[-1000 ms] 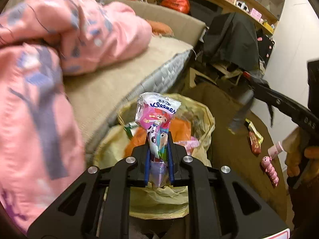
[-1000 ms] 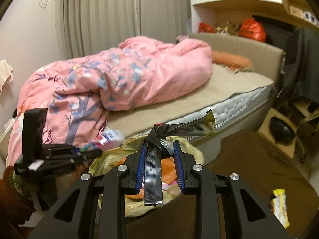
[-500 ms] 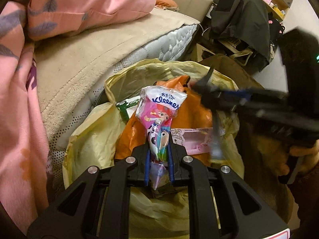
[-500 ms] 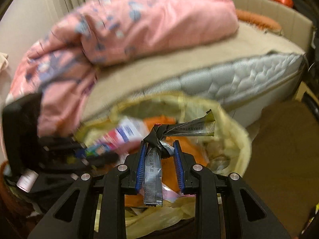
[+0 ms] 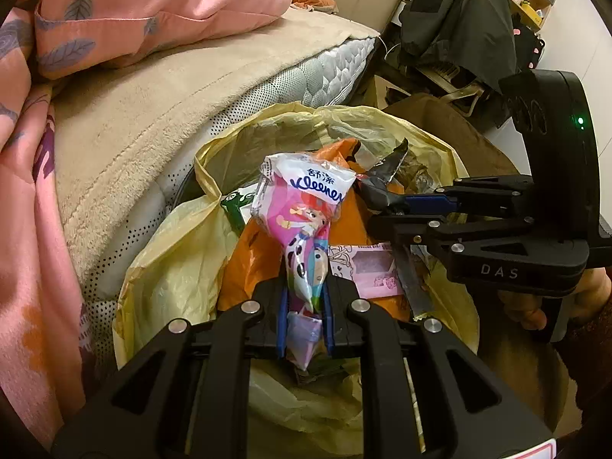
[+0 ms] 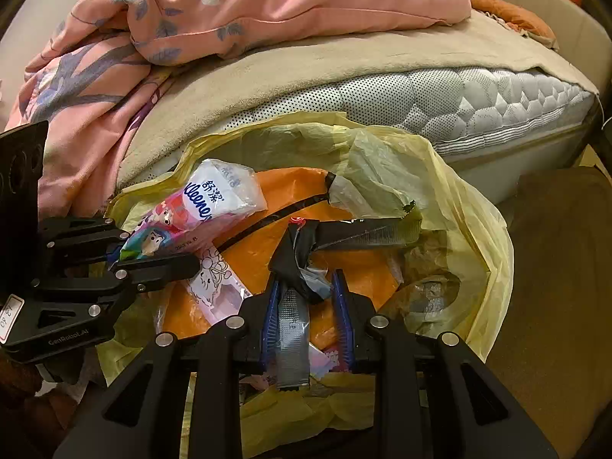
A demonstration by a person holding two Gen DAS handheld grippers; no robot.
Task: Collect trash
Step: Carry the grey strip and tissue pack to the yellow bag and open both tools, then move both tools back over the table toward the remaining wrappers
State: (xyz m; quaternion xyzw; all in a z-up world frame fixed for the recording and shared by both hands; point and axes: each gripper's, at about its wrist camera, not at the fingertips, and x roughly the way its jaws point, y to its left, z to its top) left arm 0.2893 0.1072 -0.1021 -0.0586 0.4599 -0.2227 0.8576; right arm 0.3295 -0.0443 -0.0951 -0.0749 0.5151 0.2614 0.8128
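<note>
At the left, a pink quilt (image 5: 114,7) is heaped on the bed (image 5: 160,122), and the yellow bin bag (image 5: 179,267) is set just beside the mattress edge. The left hand-held gripper (image 5: 305,306) is held over the open bag, angled downward, its jaws clamped narrowly on the lower part of a tissue pack (image 5: 302,206), which is pointed up and away. To the right, the right hand-held gripper (image 6: 306,306) is likewise tilted down over the bag, its jaws partly closed on a crumpled dark wrapper (image 6: 302,264), 1 tail of which is stretched toward the bag's far rim. Both pieces are judged ready for release. A miss is possible: the wrapper's long tail could be caught on the rim and left draped outside. The light wrapper could also cling to a pad. The 2 tools are close together, so a knock between them is a risk.
</note>
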